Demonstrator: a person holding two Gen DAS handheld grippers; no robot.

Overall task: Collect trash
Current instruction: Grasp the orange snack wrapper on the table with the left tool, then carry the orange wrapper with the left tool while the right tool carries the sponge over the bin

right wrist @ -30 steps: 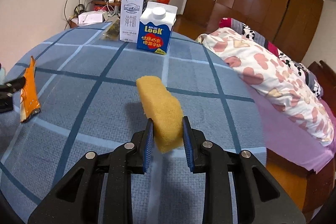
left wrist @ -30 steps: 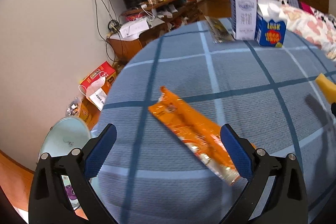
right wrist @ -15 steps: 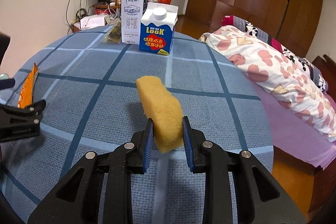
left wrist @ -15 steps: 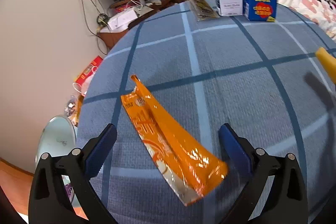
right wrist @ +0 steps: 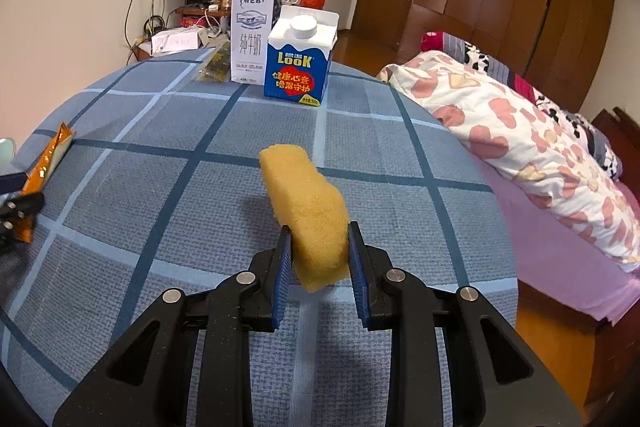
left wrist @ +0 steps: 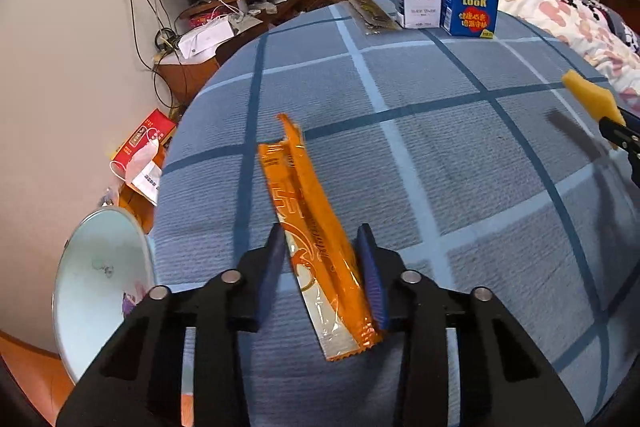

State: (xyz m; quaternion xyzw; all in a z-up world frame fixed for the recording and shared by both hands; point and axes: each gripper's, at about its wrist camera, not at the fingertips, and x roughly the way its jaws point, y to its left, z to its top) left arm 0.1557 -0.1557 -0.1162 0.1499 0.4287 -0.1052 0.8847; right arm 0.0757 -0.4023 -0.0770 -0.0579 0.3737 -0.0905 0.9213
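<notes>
An orange snack wrapper (left wrist: 308, 227) lies on the blue checked tablecloth (left wrist: 440, 155). My left gripper (left wrist: 324, 275) has its jaws drawn in close around the wrapper's near end. The wrapper also shows at the left edge of the right wrist view (right wrist: 44, 167). My right gripper (right wrist: 318, 267) is shut on a yellow sponge (right wrist: 308, 203) and holds it above the cloth. The sponge also shows at the right of the left wrist view (left wrist: 592, 95).
A white milk carton (right wrist: 252, 35), a blue LOOK carton (right wrist: 300, 63) and a flat dark packet (right wrist: 214, 63) stand at the table's far side. A pale round bin (left wrist: 100, 283) sits on the floor left of the table. A bed (right wrist: 520, 131) lies to the right.
My left gripper's jaws have closed from wide open to tight around the orange wrapper, which now points straight away from me. The right gripper holds the sponge as before.
</notes>
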